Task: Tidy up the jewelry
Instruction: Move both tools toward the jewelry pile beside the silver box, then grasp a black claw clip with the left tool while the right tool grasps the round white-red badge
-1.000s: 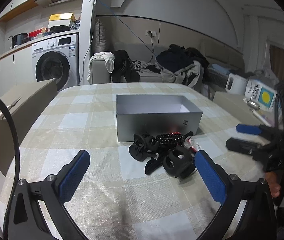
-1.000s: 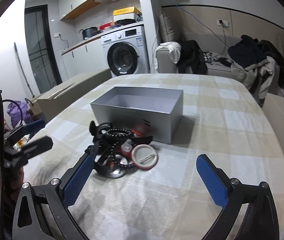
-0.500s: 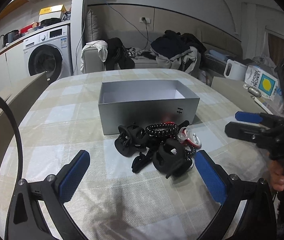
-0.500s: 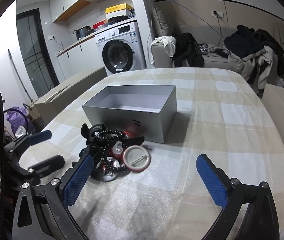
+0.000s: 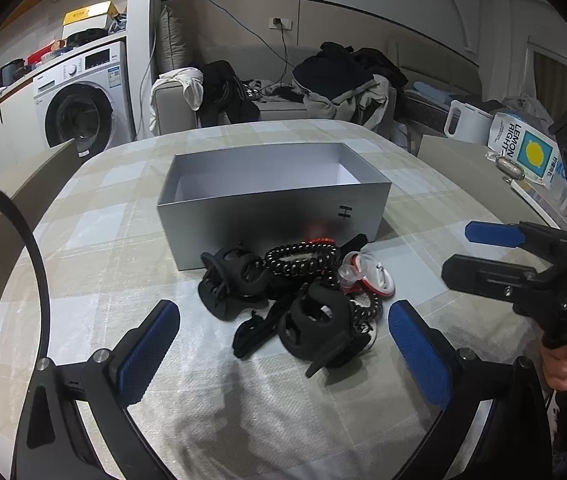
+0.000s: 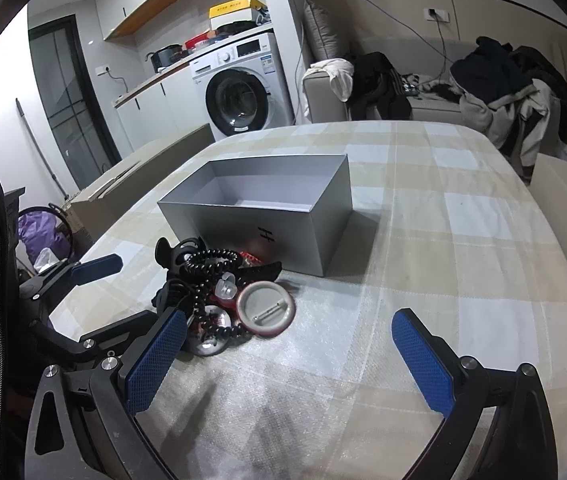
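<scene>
Grey box (image 5: 271, 204) sat on table (image 5: 83, 240); accessory pile (image 5: 295, 292) just before it. Left gripper (image 5: 283, 340) and right gripper (image 6: 289, 364): jaws spread, empty.

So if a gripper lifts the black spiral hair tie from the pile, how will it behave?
The black spiral hair tie looks coiled and springy, so it would likely stretch and sag, not stay stiff. It lies tangled over a black claw clip, so it may drag neighbours along. It is probably light.

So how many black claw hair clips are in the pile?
2: one claw clip at the pile's left by the box, another at the near edge. More may be hidden underneath.
</scene>
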Available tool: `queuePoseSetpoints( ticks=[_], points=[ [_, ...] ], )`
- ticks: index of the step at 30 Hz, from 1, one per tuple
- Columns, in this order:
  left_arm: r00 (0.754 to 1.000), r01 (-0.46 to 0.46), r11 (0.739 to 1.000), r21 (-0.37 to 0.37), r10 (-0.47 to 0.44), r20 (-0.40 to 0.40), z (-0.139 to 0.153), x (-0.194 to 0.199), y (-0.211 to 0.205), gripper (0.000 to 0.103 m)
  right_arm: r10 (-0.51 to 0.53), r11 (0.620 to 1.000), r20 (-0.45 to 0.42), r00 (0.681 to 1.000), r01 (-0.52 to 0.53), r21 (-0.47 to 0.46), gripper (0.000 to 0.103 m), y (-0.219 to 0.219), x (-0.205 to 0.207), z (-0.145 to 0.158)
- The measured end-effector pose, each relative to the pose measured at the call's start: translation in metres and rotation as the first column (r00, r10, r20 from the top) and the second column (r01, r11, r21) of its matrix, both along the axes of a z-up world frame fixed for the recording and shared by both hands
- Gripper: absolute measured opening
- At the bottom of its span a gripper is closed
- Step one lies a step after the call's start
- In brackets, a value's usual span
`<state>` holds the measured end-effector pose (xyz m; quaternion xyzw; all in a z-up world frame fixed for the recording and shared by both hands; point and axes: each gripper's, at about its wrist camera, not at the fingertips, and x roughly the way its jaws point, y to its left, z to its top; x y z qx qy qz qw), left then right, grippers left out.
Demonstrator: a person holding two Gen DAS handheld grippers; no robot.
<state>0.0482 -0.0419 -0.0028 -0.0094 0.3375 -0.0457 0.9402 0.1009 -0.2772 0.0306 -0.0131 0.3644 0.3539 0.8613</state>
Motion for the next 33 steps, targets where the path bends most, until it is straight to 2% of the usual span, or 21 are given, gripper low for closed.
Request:
queuePoseSetpoints(
  ticks=[8, 11, 16, 17, 18, 20, 21, 24, 27, 29, 33],
  points=[
    [0.999, 0.034, 0.999, -0.003, -0.034, -0.013, 0.0, 0.003, -0.004, 0.094, -0.003, 1.0, -0.024, 1.0, 0.003, -0.001, 0.103, -0.001, 0.004, -0.004],
    [0.998, 0.049, 0.999, -0.015, -0.049, -0.031, -0.002, 0.006, -0.005, 0.082, -0.001, 1.0, -0.03, 1.0, 0.001, -0.003, 0.103, 0.0, 0.005, -0.005],
    [0.994, 0.083, 0.996, -0.04, -0.086, -0.07, -0.006, 0.011, -0.008, 0.055, 0.002, 1.0, -0.04, 0.999, -0.002, -0.004, 0.103, 0.001, 0.007, -0.007],
    [0.992, 0.089, 0.995, -0.042, -0.092, -0.081, -0.008, 0.012, -0.009, 0.041, 0.003, 1.0, -0.042, 0.999, -0.004, -0.005, 0.103, 0.001, 0.008, -0.008],
    [0.992, 0.094, 0.994, -0.049, -0.098, -0.084, -0.008, 0.012, -0.009, 0.036, 0.004, 1.0, -0.046, 0.999, -0.004, -0.006, 0.103, 0.001, 0.008, -0.009],
    [0.992, 0.1, 0.994, -0.049, -0.104, -0.078, -0.006, 0.011, -0.009, 0.034, 0.008, 1.0, -0.057, 0.998, -0.008, -0.007, 0.103, 0.003, 0.01, -0.01],
    [0.992, 0.104, 0.994, -0.046, -0.107, -0.065, -0.005, 0.009, -0.009, 0.029, 0.009, 1.0, -0.061, 0.998, -0.01, -0.008, 0.103, 0.004, 0.011, -0.011],
    [0.993, 0.11, 0.993, -0.032, -0.111, -0.042, 0.001, 0.004, -0.008, 0.029, 0.021, 1.0, -0.088, 0.996, -0.023, -0.018, 0.098, 0.007, 0.013, -0.015],
    [0.994, 0.105, 0.994, -0.039, -0.106, -0.021, 0.005, 0.001, -0.004, 0.029, 0.038, 0.999, -0.126, 0.991, -0.042, -0.029, 0.086, 0.014, 0.019, -0.021],
    [0.995, 0.097, 0.994, -0.042, -0.098, -0.007, 0.006, 0.0, -0.001, 0.029, 0.051, 0.998, -0.151, 0.987, -0.057, -0.035, 0.074, 0.02, 0.022, -0.025],
    [0.997, 0.082, 0.996, -0.045, -0.081, 0.019, 0.01, -0.002, 0.004, 0.029, 0.079, 0.995, -0.148, 0.986, -0.088, -0.056, 0.067, 0.031, 0.024, -0.025]
  ],
)
